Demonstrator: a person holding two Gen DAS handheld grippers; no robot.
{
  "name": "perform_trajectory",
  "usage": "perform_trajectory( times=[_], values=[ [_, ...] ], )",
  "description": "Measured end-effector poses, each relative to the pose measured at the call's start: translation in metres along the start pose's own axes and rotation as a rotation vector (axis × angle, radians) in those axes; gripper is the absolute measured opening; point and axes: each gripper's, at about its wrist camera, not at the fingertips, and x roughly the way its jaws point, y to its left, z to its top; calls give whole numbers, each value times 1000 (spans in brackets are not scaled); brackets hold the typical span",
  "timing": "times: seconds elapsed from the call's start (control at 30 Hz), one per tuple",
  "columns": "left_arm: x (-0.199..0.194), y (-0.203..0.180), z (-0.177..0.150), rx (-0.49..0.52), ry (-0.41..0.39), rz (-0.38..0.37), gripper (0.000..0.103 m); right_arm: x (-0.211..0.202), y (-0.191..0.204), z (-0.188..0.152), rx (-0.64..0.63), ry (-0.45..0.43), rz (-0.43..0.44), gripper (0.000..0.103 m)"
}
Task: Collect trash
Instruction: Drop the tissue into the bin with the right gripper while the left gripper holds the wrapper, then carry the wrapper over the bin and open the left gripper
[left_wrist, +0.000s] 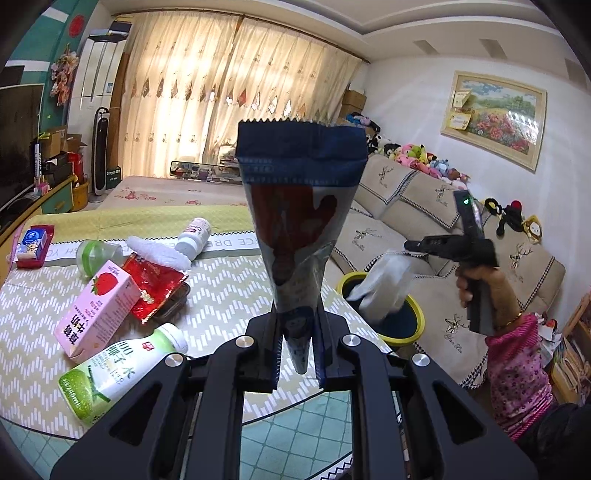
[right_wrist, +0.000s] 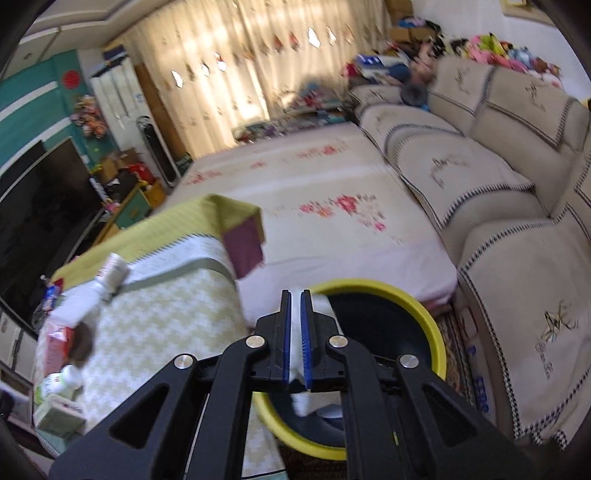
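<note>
Left claw: the left claw (left_wrist: 297, 354) is clenched on the narrow bottom end of a dark blue snack wrapper (left_wrist: 301, 206), which stands upright between the pads and fans out to a zigzag-cut top edge.
Right claw: the right claw (right_wrist: 295, 339) is clamped on a crumpled white tissue (right_wrist: 301, 400); white shows between the blue pads and hangs out below them. In the left wrist view the same claw (left_wrist: 410, 244) is held by a hand (left_wrist: 480, 284) in a pink patterned sleeve (left_wrist: 517, 373), with the tissue (left_wrist: 384, 284) dangling from its tip.
Trash bin: a round bin with a yellow rim (right_wrist: 424, 314) and dark inside stands on the floor between the bench and the sofa; the tissue hangs over its opening, and whether it touches the rim cannot be told.
Bench: the bench (left_wrist: 221, 291), under a pale chevron cloth, still carries litter on its left part.
Litter on bench: a pink strawberry milk carton (left_wrist: 98, 306) lies tilted, just beside a green-and-white drink bottle (left_wrist: 118, 373) on its side; a red foil packet (left_wrist: 155, 286) rests on a dark tray; behind it lie a white cloth-like wad (left_wrist: 160, 253), a white pill bottle (left_wrist: 192, 236) on its side and a clear cup with a green band (left_wrist: 98, 254).
Far left edge: a red box holding a blue-and-white pack (left_wrist: 33, 245).
Room: a beige sofa (left_wrist: 413, 206) with plush toys along its back, a bed with a floral cover (left_wrist: 177, 192), and lit curtains (left_wrist: 229, 92).
Picture quality: the right wrist view is motion-blurred.
</note>
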Motion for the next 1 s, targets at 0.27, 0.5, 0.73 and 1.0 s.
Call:
perform_trajectory(
  times=[0.27, 0.5, 0.73, 1.0],
  values=[
    [17, -5, 0, 15, 35, -2, 14, 15, -12, -19, 13, 16, -41, 20],
    [33, -13, 1, 34, 65, -21, 15, -26, 0, -65, 5, -65, -33, 34],
    [60, -32, 4, 76, 99, -65, 15, -63, -22, -122, 65, -97, -74, 34],
    [111, -73, 14, 121, 160, -142, 15, -91, -68, -158, 186, -129, -120, 34]
  ],
)
